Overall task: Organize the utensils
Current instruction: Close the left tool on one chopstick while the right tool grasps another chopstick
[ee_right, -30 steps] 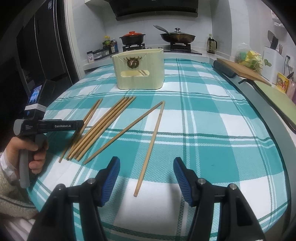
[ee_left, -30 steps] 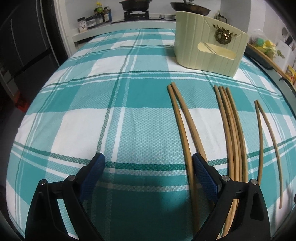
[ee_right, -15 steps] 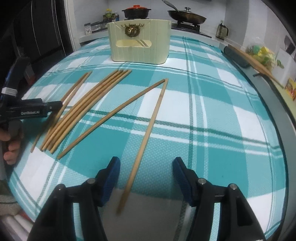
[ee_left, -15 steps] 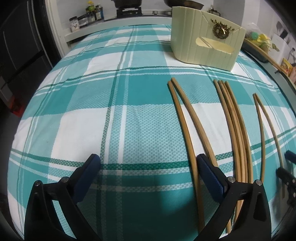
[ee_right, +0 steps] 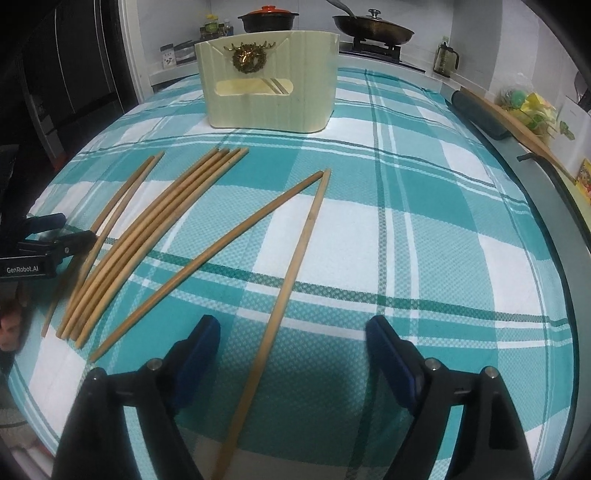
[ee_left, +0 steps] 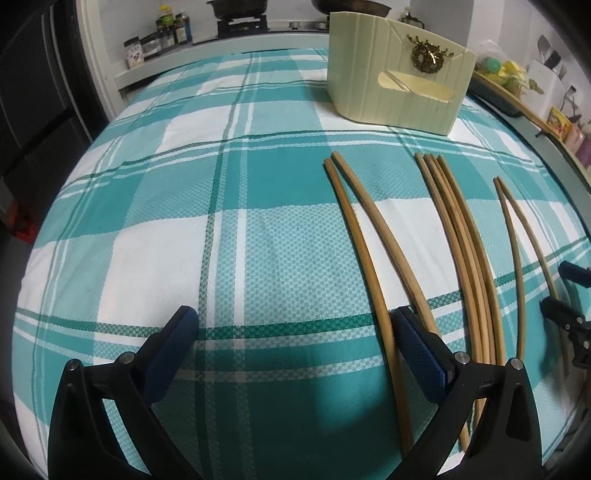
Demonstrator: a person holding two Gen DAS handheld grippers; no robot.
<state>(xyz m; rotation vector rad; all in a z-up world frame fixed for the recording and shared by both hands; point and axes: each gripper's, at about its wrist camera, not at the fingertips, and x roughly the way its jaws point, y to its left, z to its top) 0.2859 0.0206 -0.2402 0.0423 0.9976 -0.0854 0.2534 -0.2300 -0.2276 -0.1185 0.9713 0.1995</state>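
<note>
Teal-and-white plaid tablecloth (ee_right: 424, 229) covers the whole table under me. At the far end stands the cream utensil holder (ee_right: 269, 81), upright, w/ a gold wreath emblem on its front. Behind it, a stove w/ a red-lidded pot (ee_right: 267, 18) and a frying pan (ee_right: 373, 26).

Chopsticks lie flat on the cloth in three groups: a bundle of four (ee_right: 155, 236) touching side by side, a left pair (ee_left: 365, 251) beside it, and a right pair (ee_right: 295, 258) splayed in a V, tips nearly meeting toward the holder.

My left gripper (ee_left: 295, 332) is spread wide, holding nothing; its right finger sits over the left pair. My right gripper (ee_right: 293, 343) is also spread wide, empty, straddling one stick of the V pair.
</note>
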